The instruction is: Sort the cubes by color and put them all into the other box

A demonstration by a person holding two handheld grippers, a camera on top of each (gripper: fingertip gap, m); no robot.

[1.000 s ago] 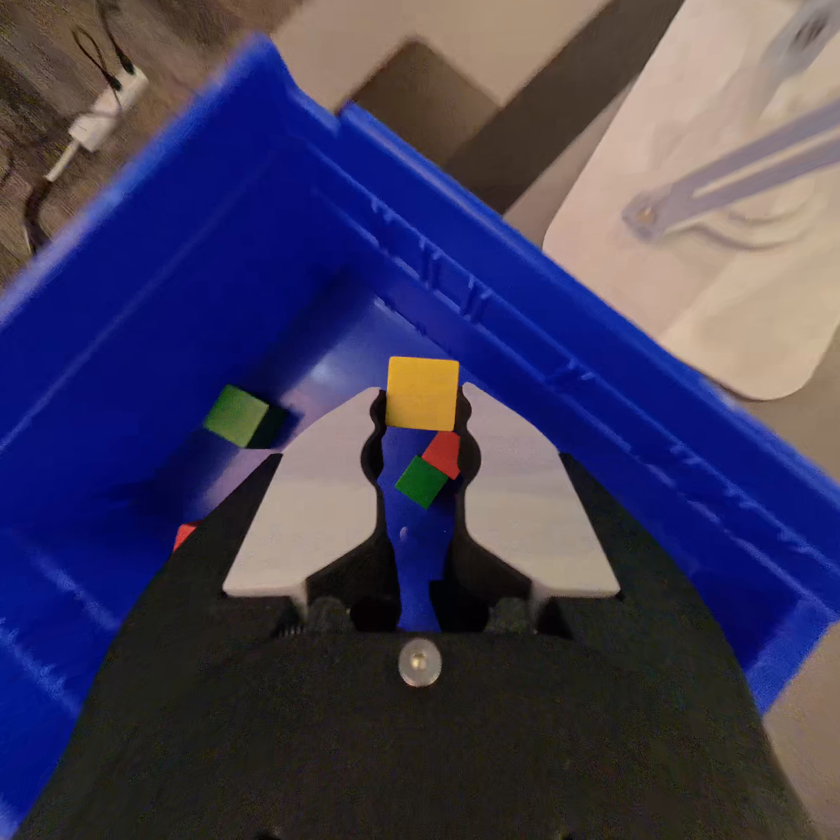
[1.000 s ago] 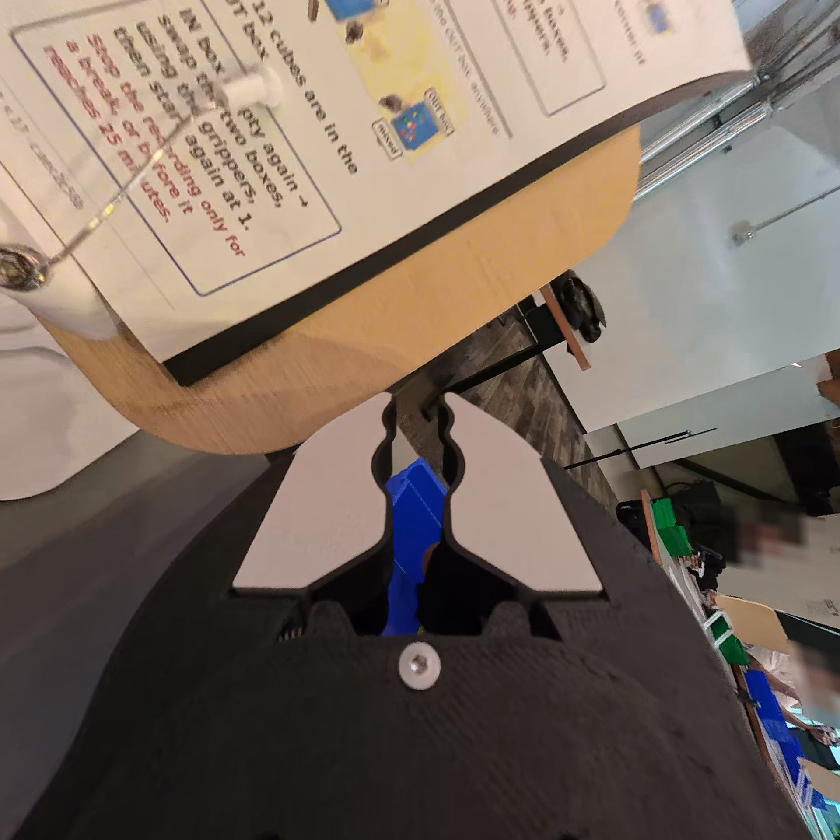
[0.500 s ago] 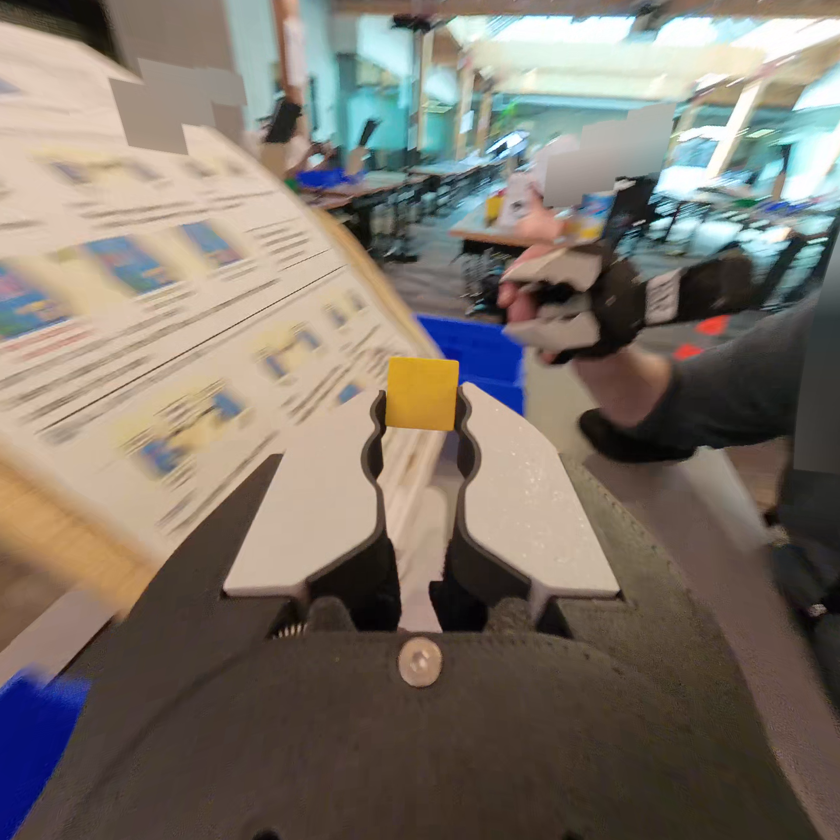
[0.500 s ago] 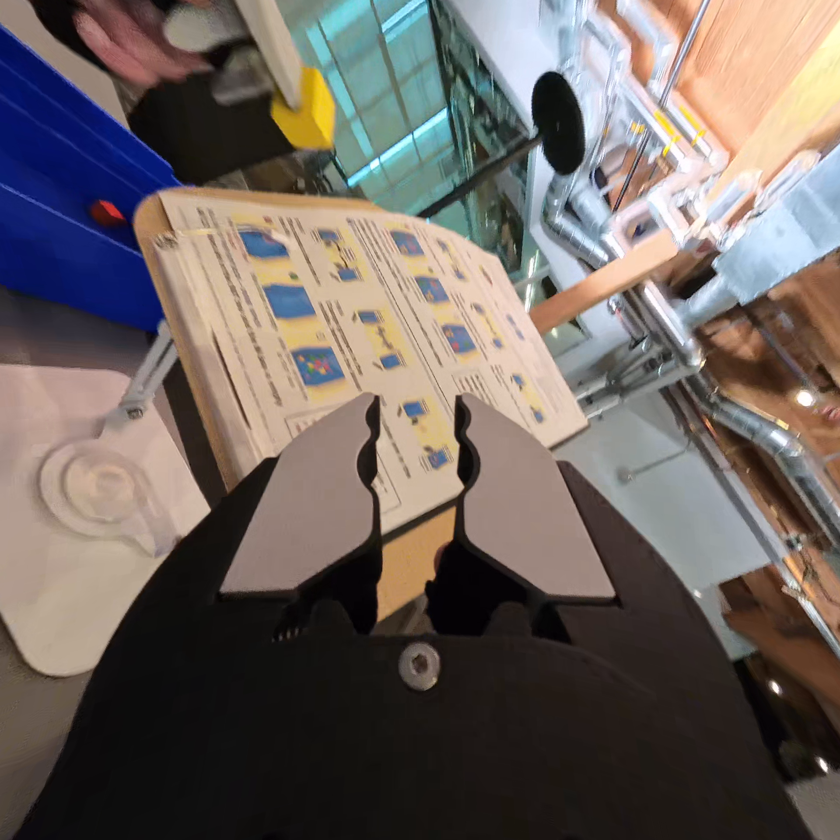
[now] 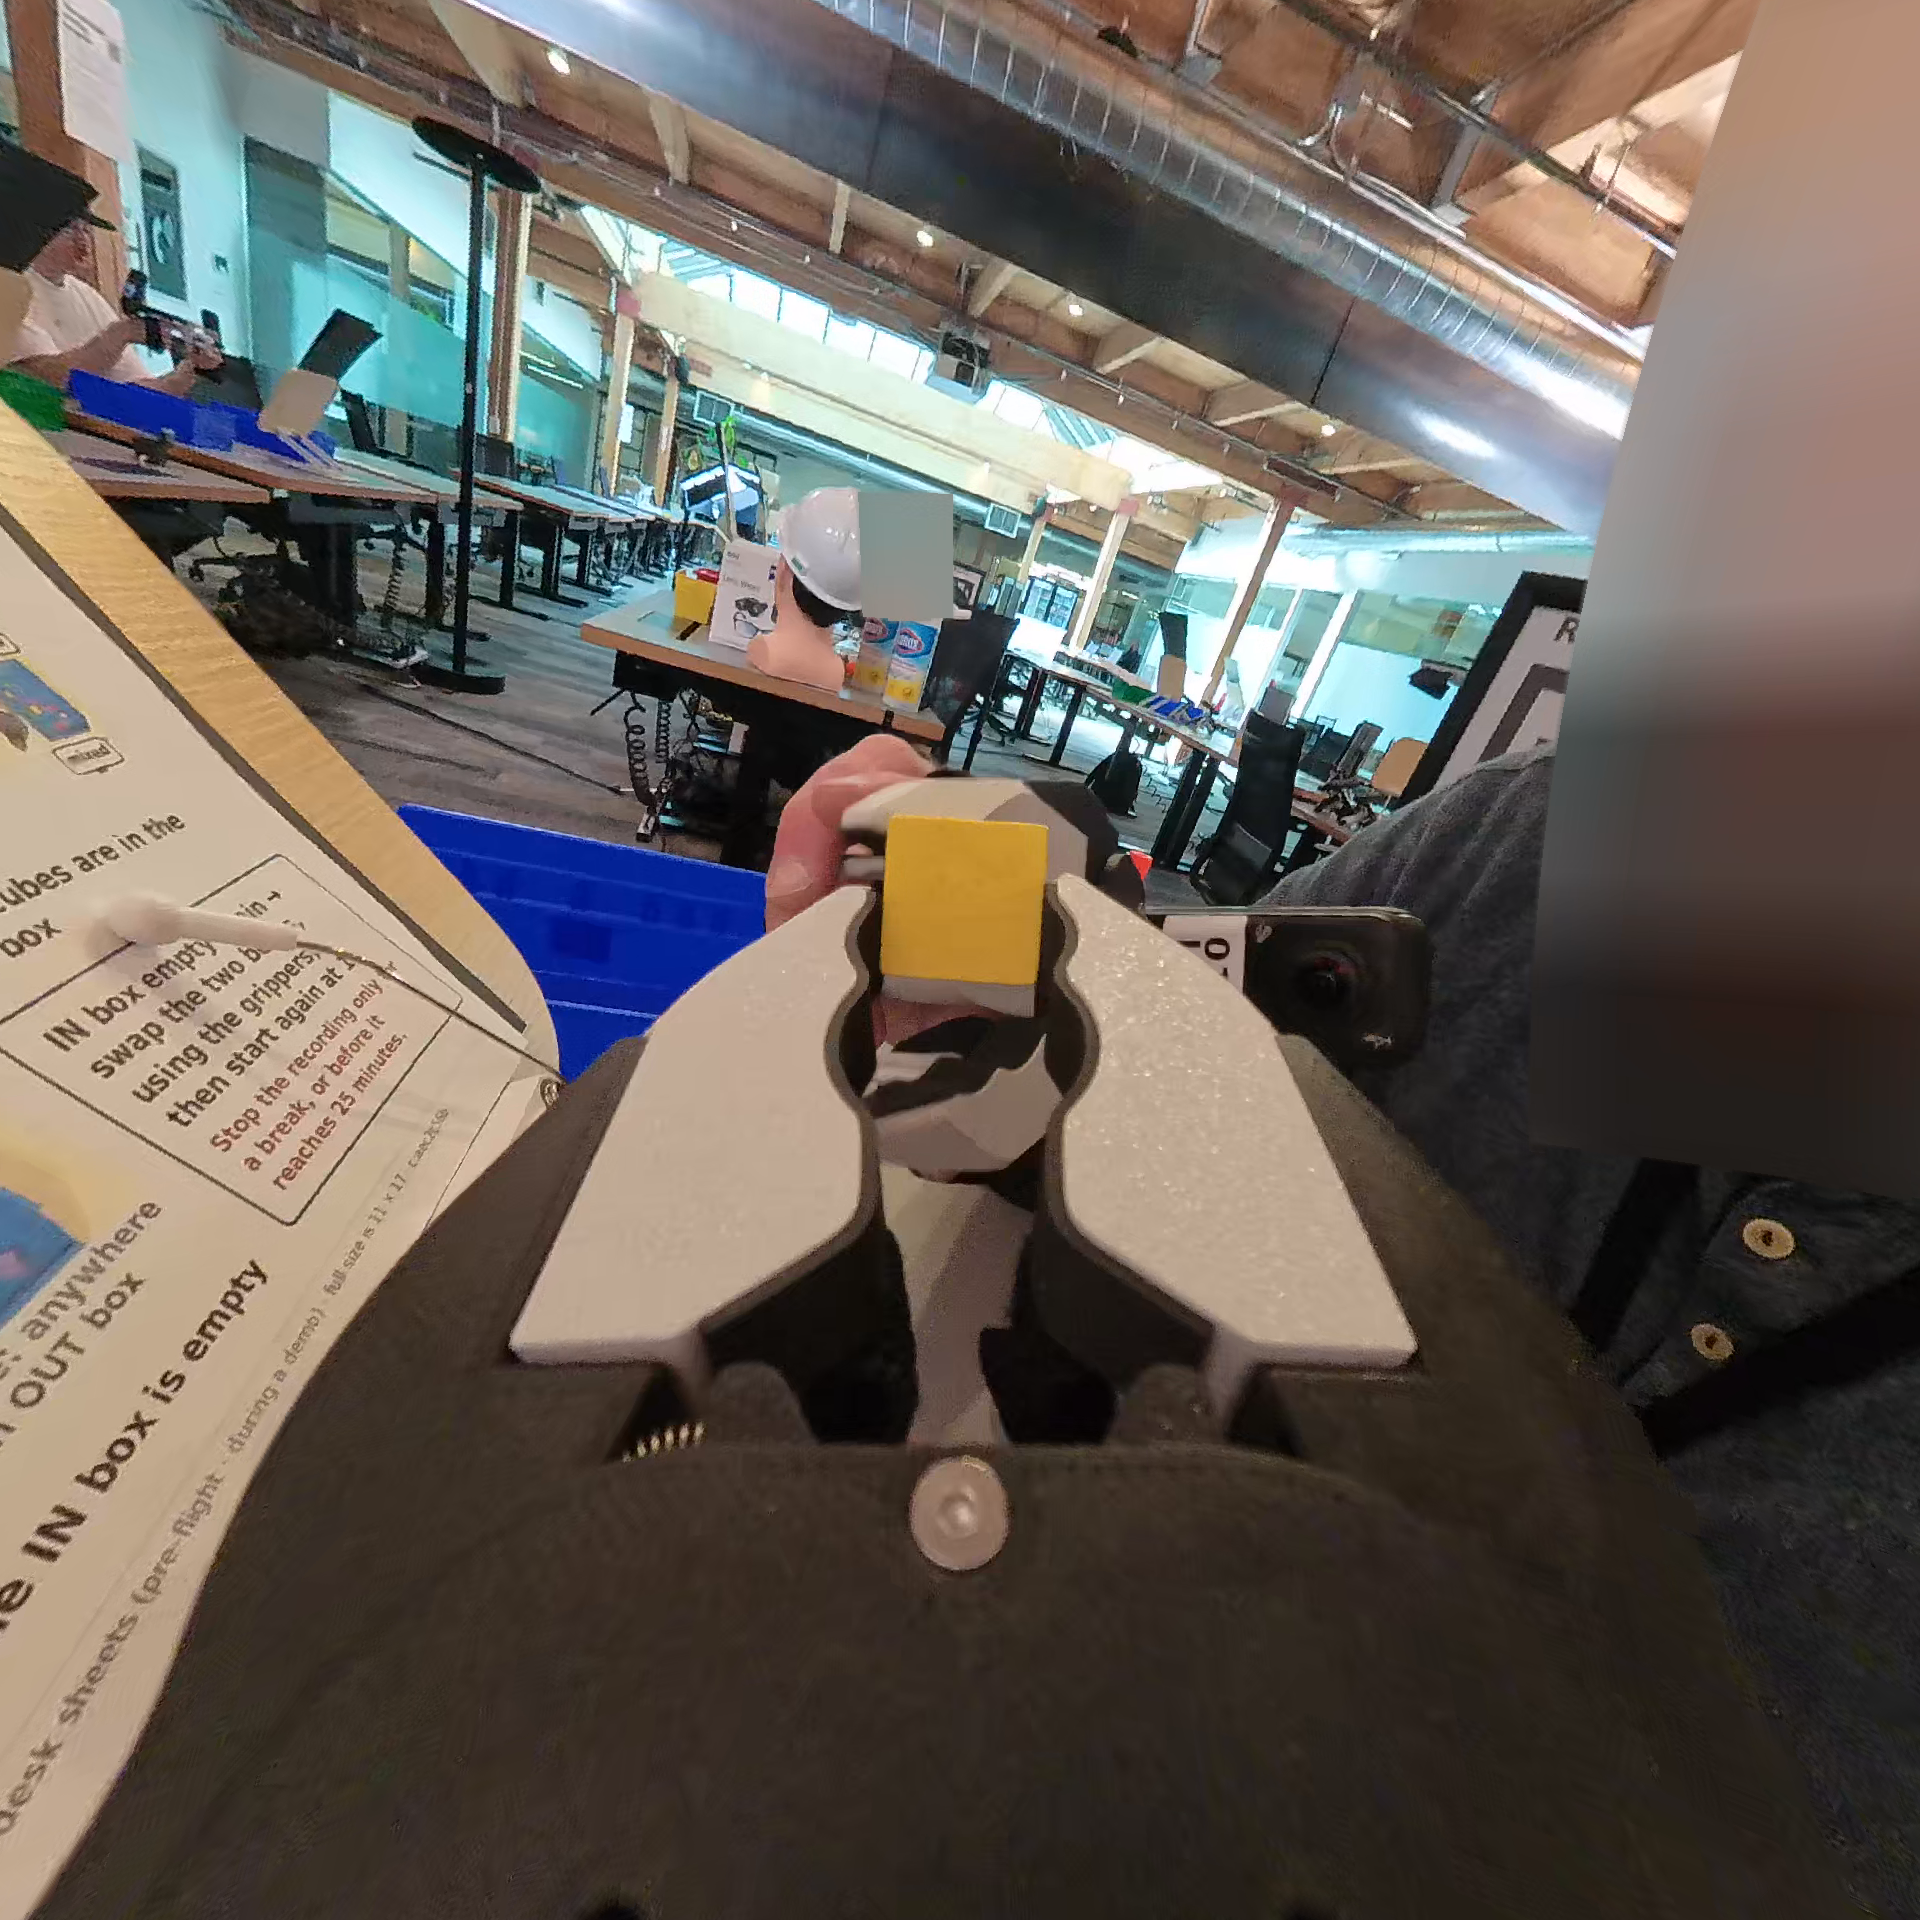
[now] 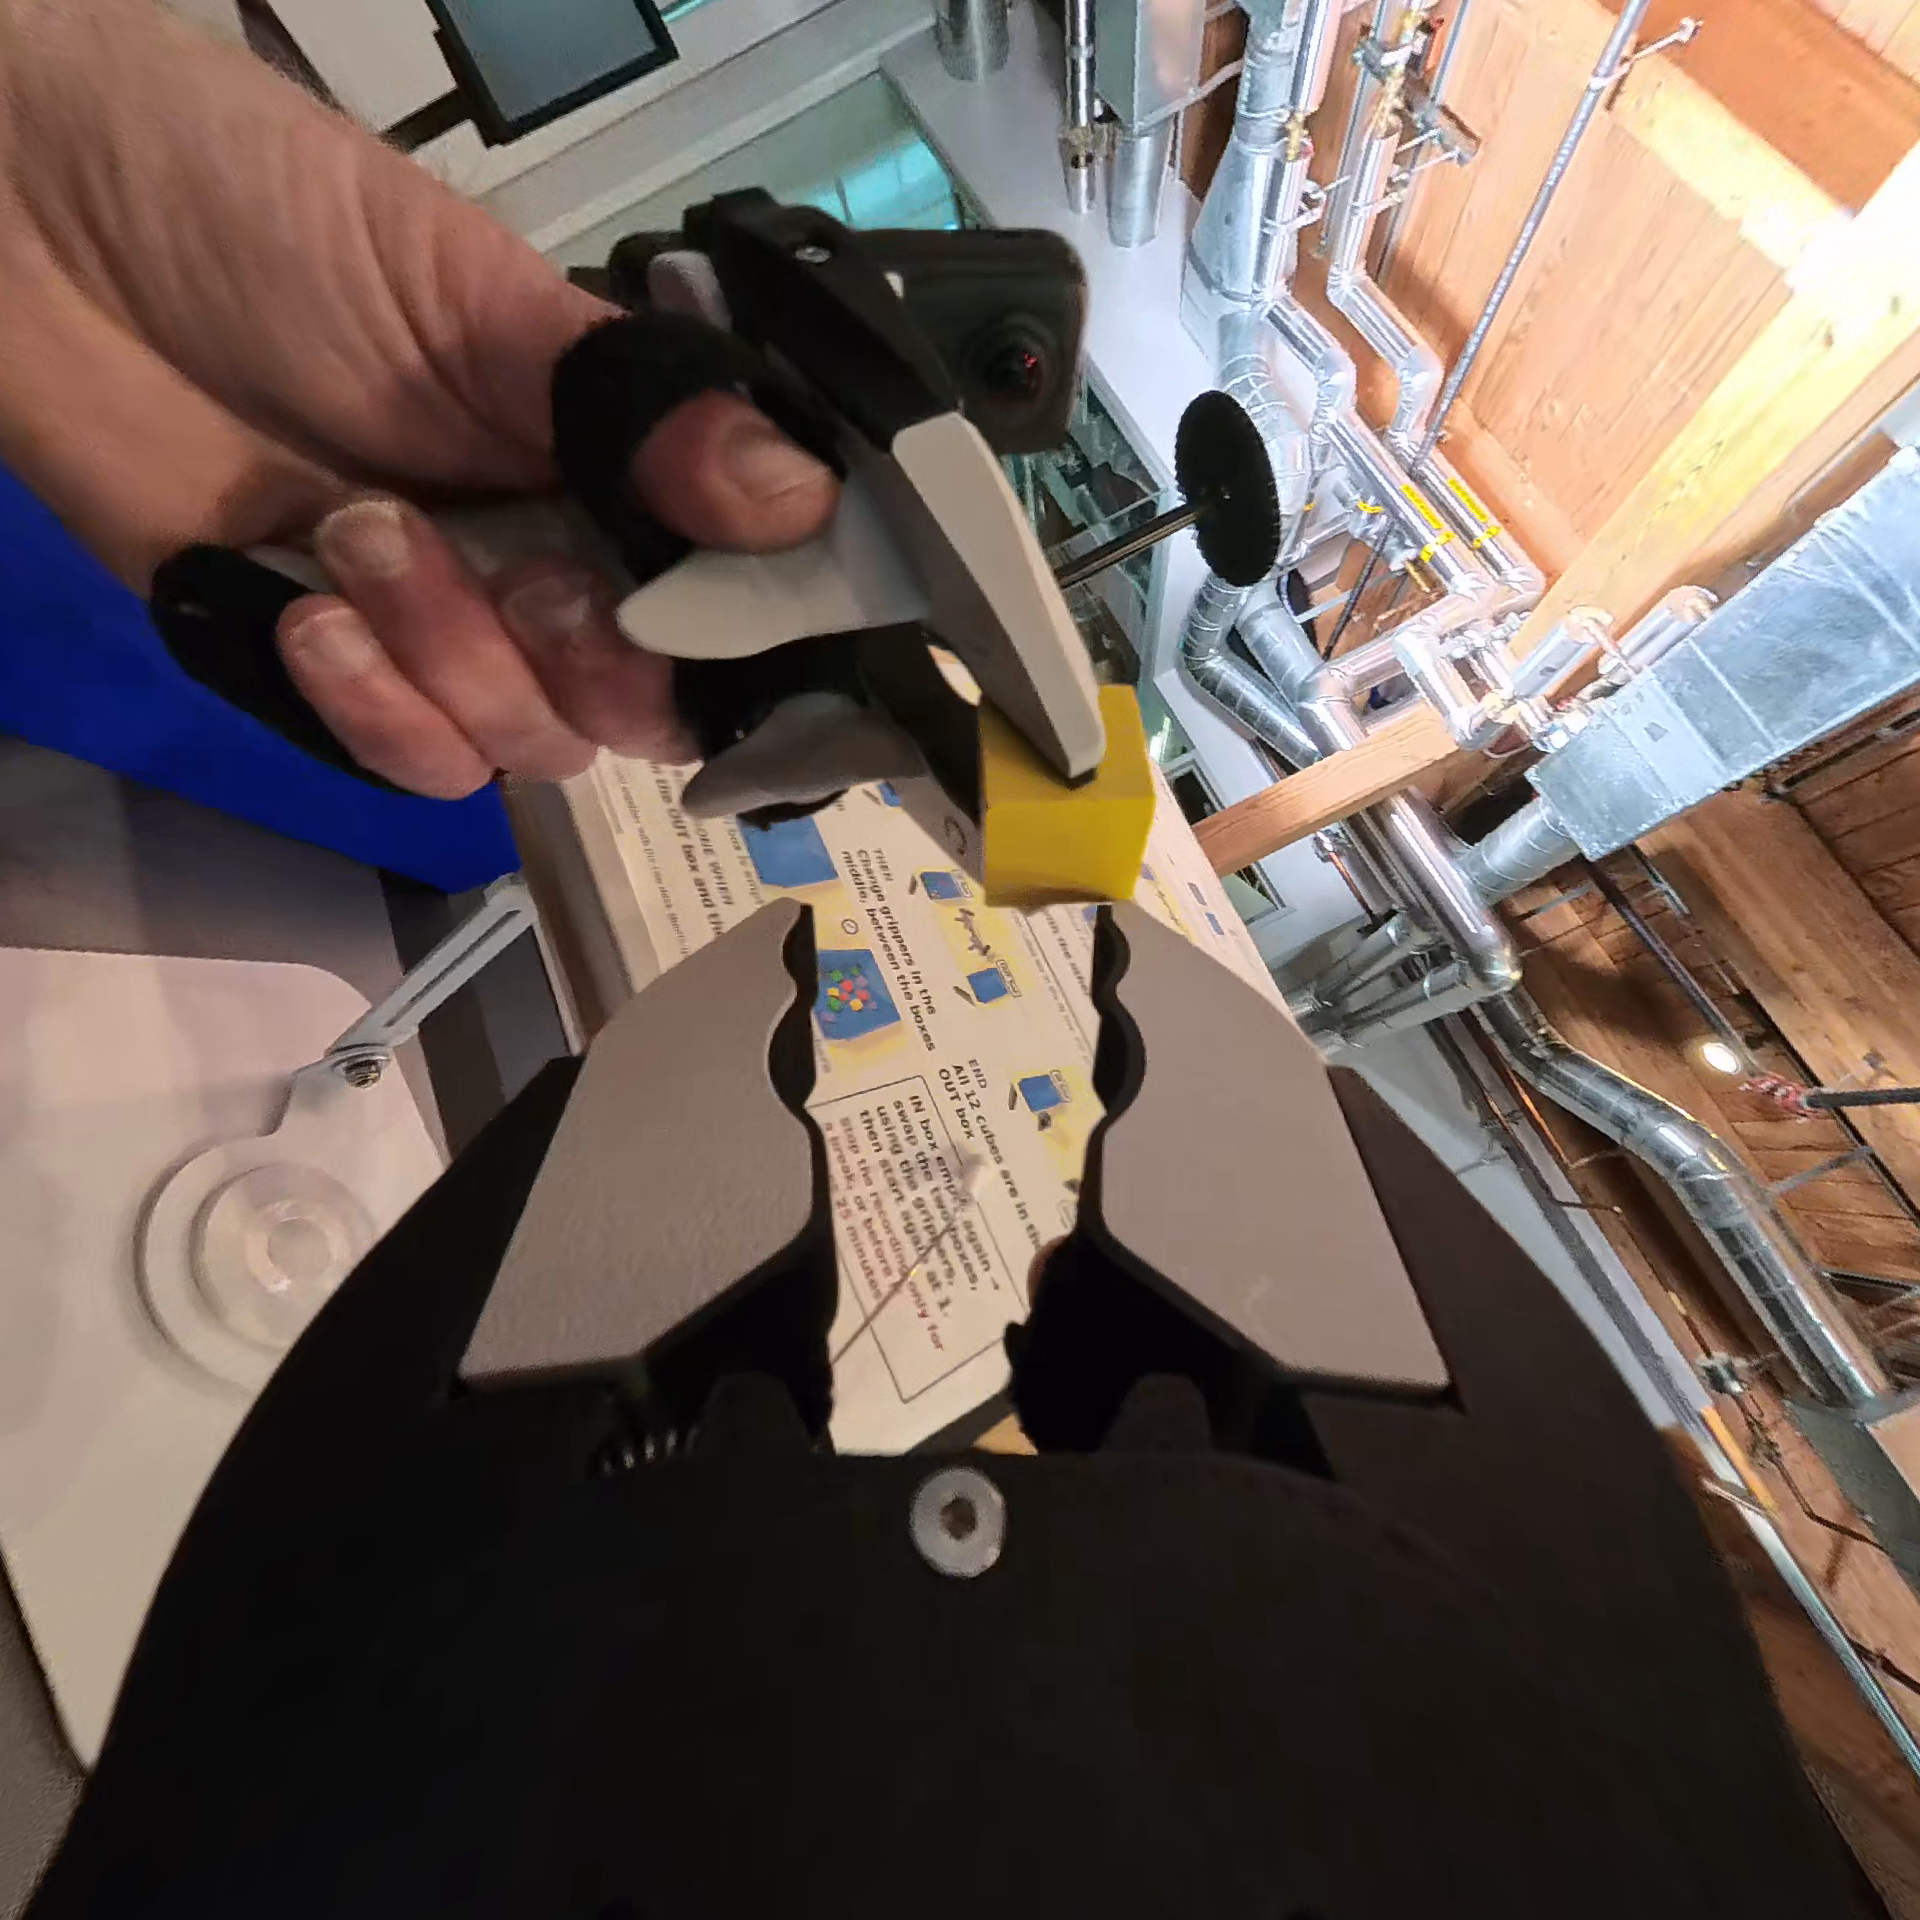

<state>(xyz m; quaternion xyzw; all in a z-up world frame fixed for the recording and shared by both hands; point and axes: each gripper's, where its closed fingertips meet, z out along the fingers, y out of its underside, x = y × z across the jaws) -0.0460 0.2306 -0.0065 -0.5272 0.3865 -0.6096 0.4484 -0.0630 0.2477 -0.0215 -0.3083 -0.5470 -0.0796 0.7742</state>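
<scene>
While the left gripper (image 5: 961,914) pinches the yellow cube (image 5: 961,899) between both pads, held in the air above the desk, the right gripper (image 6: 951,920) faces it with jaws spread wide, bare, its tips just short of the cube. A blue box (image 5: 582,914) stands behind.

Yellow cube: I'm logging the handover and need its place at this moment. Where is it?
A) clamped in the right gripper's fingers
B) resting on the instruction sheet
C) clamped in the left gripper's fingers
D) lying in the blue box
C: the yellow cube sits squeezed between the left gripper fingers, in the air, while the right gripper stands open just short of it.
</scene>
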